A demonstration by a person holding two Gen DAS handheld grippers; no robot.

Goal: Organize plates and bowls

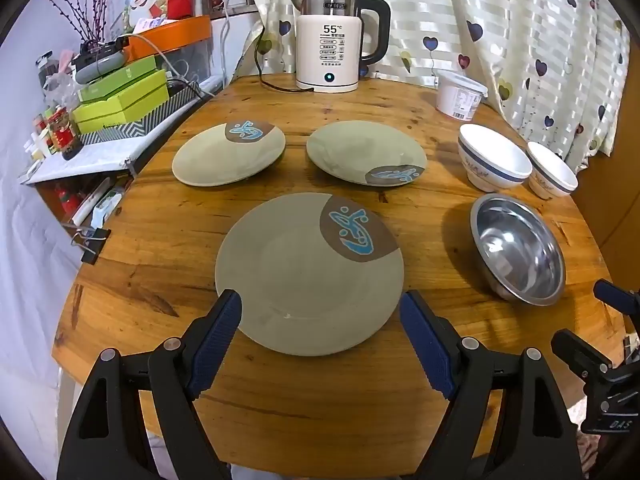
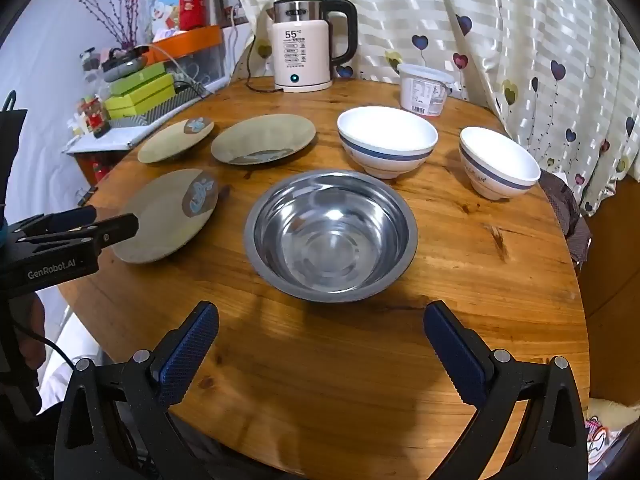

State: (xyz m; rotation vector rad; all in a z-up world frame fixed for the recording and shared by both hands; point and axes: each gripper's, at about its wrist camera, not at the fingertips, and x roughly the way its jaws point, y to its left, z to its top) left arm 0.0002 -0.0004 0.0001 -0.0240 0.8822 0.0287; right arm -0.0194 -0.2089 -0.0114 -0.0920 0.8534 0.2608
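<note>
Three glazed plates and three bowls are spread singly over the round wooden table (image 1: 168,248), none yet stacked. The nearest plate (image 1: 308,280), grey-green with a brown patch and a blue motif, lies flat just ahead of the left gripper (image 1: 320,312), whose jaws are spread to their widest with nothing between the pads; the near rim of the plate is seen between the fingertips but is not touched. Two matching plates, the far-left plate (image 1: 228,156) and the far-right plate (image 1: 360,152), lie beyond it, well apart from each other. The right gripper (image 2: 320,320) is likewise held fully open and empty, hovering short of the steel bowl (image 2: 332,236). Behind that bowl stand a larger white bowl (image 2: 386,140) and a smaller white bowl (image 2: 498,162), both banded in blue, with a kettle (image 2: 306,48) and a white tub (image 2: 424,90) at the back. The plates are judged to be stiff, fairly heavy ceramic, smooth-glazed and breakable, lying low so that only the rim can be pinched; a grip across the raised edge, with the plate tilted up first, would be needed. The steel bowl is likely light, rigid and slippery, best taken by its rolled lip. The white bowls would be taken by the wall, one pad inside and one outside, and set down gently when nested.
</note>
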